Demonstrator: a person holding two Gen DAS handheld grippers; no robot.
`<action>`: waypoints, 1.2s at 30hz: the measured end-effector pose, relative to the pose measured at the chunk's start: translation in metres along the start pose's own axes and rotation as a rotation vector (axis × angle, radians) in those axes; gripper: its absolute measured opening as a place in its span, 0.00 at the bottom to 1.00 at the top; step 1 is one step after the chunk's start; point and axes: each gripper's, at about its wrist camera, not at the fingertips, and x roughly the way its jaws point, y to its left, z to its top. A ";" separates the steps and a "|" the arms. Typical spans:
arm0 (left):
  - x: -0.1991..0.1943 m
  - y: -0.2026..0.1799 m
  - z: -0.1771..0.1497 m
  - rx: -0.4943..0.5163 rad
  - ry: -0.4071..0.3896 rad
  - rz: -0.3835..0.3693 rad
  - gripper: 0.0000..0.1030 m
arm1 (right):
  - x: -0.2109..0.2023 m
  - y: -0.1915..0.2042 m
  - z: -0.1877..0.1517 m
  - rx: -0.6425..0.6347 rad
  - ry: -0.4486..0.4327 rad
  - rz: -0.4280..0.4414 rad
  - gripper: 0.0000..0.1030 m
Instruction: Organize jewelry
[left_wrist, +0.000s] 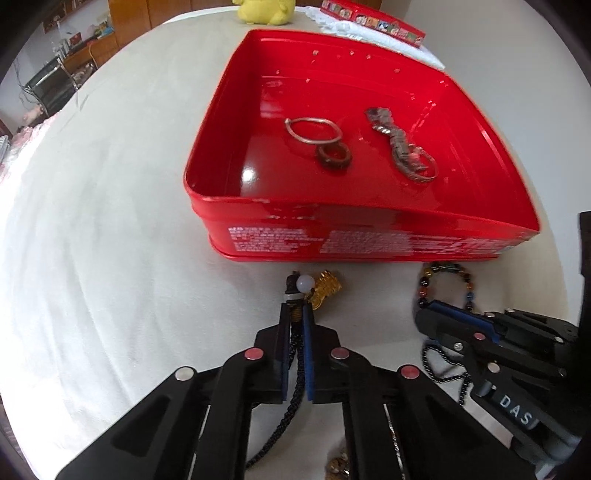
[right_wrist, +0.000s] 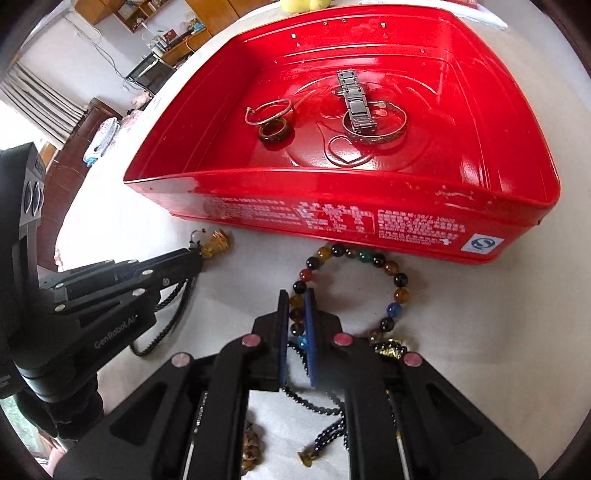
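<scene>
A red tin tray (left_wrist: 369, 229) (right_wrist: 258, 192) sits on the white cloth and holds a thin silver bangle (left_wrist: 312, 130) (right_wrist: 267, 110), a brown ring (left_wrist: 332, 156) (right_wrist: 274, 132), a metal watch band (left_wrist: 399, 147) (right_wrist: 356, 103) and a wide silver bangle (right_wrist: 384, 137). In front of the tray, my left gripper (left_wrist: 295, 314) (right_wrist: 197, 258) is shut on a black cord necklace (left_wrist: 295, 391) with a white bead and gold charm (left_wrist: 325, 291) (right_wrist: 216, 242). My right gripper (right_wrist: 297, 306) (left_wrist: 428, 310) is shut on the left side of a multicoloured bead bracelet (right_wrist: 400, 280) (left_wrist: 424, 284).
A dark small-bead strand (right_wrist: 325, 406) (left_wrist: 443, 369) and a brownish pendant (right_wrist: 251, 446) lie on the cloth under my right gripper. A yellow plush toy (left_wrist: 264, 11) and a red patterned box (left_wrist: 373, 18) stand beyond the tray. Room furniture shows at the left.
</scene>
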 end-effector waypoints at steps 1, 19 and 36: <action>-0.005 0.000 -0.002 0.002 -0.011 -0.001 0.05 | -0.002 -0.001 0.000 0.009 0.001 0.016 0.06; -0.092 -0.004 -0.014 0.030 -0.181 -0.129 0.05 | -0.082 0.001 -0.004 0.015 -0.111 0.226 0.06; -0.133 -0.009 0.087 0.023 -0.304 -0.105 0.05 | -0.138 -0.012 0.074 0.036 -0.259 0.159 0.06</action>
